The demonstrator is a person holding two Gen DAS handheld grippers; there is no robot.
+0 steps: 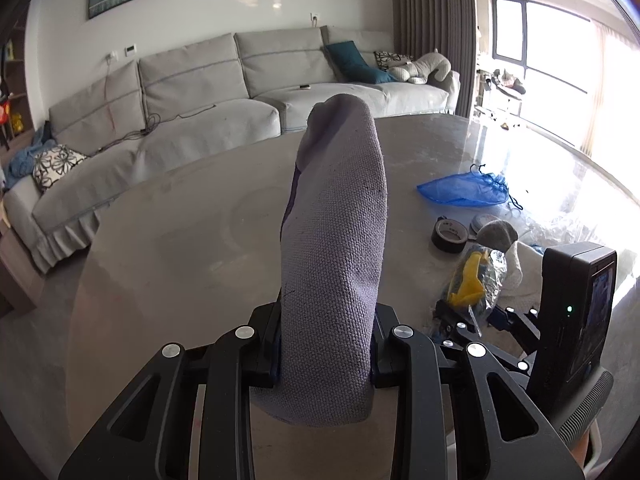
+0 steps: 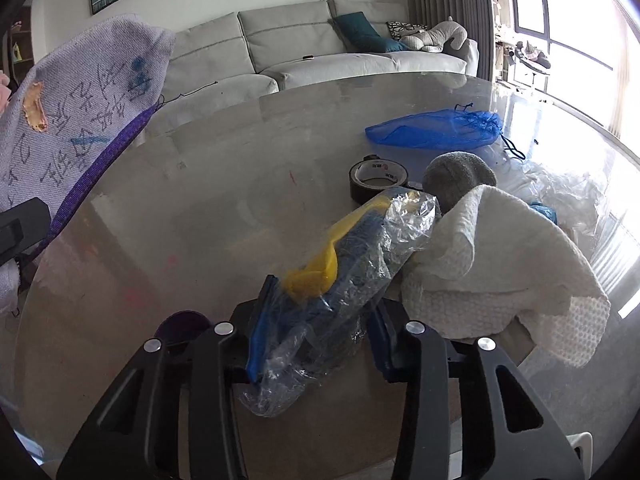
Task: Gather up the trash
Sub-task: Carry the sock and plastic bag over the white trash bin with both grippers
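My left gripper (image 1: 326,344) is shut on a pale lilac woven cloth (image 1: 336,220) that stands upright between its jaws. The right wrist view shows the same cloth (image 2: 72,120) at the far left, with handwriting, a purple edge strip and an orange stain. My right gripper (image 2: 316,340) is shut on a crumpled clear plastic wrapper (image 2: 360,248) with yellow and blue contents, its blue pads (image 2: 256,336) pressing both sides. In the left wrist view the right gripper (image 1: 472,316) sits low at the right, with the wrapper (image 1: 476,276) sticking up from it.
On the round grey table (image 2: 220,200) lie a white paper towel (image 2: 492,264), a grey knitted item (image 2: 460,176), a black tape roll (image 2: 378,178), a blue mesh bag (image 2: 436,130) and clear plastic sheeting (image 2: 560,188). A grey sofa (image 2: 320,44) stands behind.
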